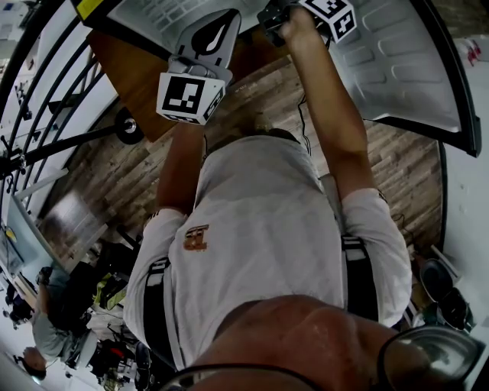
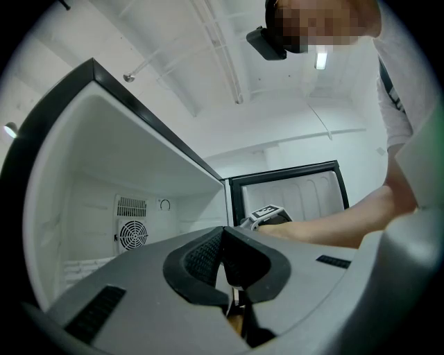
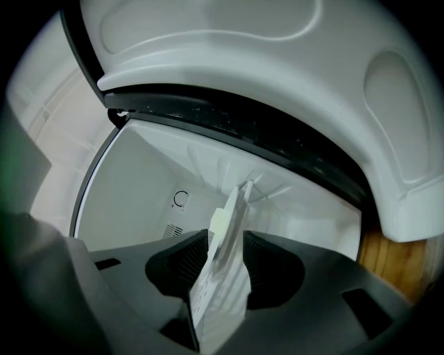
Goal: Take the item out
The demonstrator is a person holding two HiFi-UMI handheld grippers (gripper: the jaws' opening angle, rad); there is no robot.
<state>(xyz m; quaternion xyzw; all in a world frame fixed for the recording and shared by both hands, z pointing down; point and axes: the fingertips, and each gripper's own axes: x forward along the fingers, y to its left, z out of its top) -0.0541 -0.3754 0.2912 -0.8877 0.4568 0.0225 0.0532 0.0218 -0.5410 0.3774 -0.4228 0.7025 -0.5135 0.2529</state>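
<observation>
My right gripper [image 3: 225,244] is shut on a flat white carton [image 3: 220,295] with a pale cap on its side; the carton stands upright between the jaws. Behind it is the white inside of an open fridge [image 3: 159,180]. In the left gripper view my left gripper [image 2: 223,239] is shut with nothing between its pads, in front of the fridge opening. That view also has my right gripper [image 2: 269,215] and its forearm reaching in from the right. In the head view both grippers are raised, the left [image 1: 208,42] and the right [image 1: 309,15]; the carton is hidden there.
The fridge's back wall has a round fan grille [image 2: 132,234]. The open door [image 1: 401,65] with its moulded white liner stands to the right, and its edge [image 3: 277,62] arches over the right gripper. Wooden flooring [image 1: 397,164] lies below, with a black stand [image 1: 76,137] at left.
</observation>
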